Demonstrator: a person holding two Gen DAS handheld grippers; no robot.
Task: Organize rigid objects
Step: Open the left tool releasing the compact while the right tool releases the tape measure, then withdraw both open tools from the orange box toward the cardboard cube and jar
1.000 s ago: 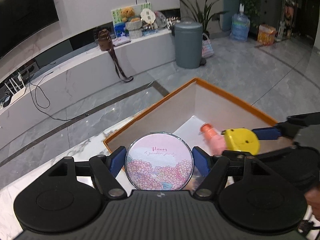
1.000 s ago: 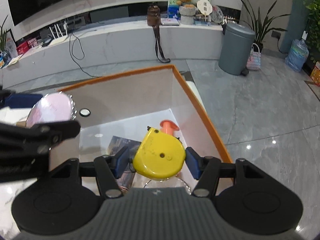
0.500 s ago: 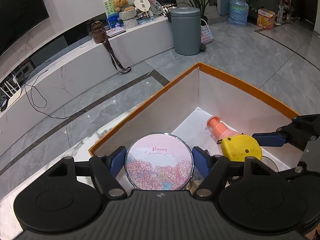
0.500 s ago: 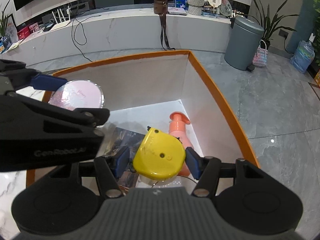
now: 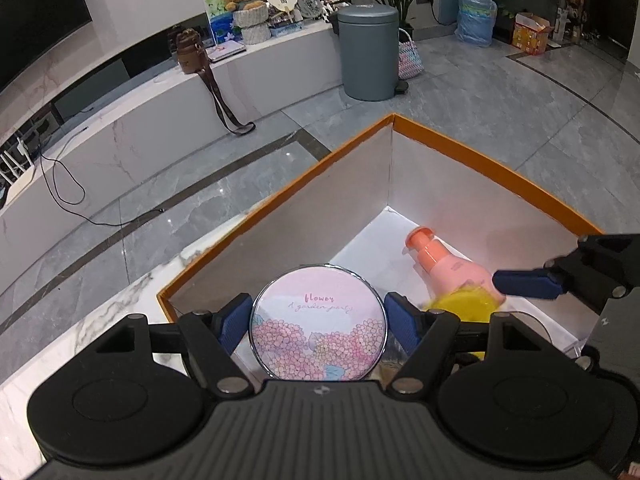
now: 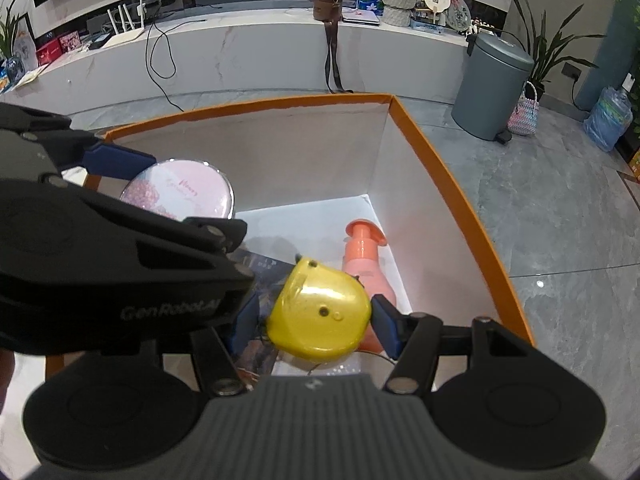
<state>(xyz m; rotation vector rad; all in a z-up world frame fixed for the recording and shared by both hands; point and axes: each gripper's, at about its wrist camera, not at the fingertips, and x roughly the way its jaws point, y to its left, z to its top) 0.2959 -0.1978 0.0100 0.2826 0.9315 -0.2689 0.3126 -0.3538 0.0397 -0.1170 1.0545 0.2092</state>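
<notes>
Two hard, light things hang low in frame over the orange box (image 6: 460,184): the left gripper (image 5: 318,322) clamps the round tin (image 5: 318,326) by its rim; the right gripper (image 6: 316,320), jaws just easing apart, barely cradles the slick yellow tape measure (image 6: 318,314).

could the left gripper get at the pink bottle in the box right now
Probably not: the left gripper already holds the round tin, and the right gripper with the yellow thing hangs over the pink bottle.
</notes>
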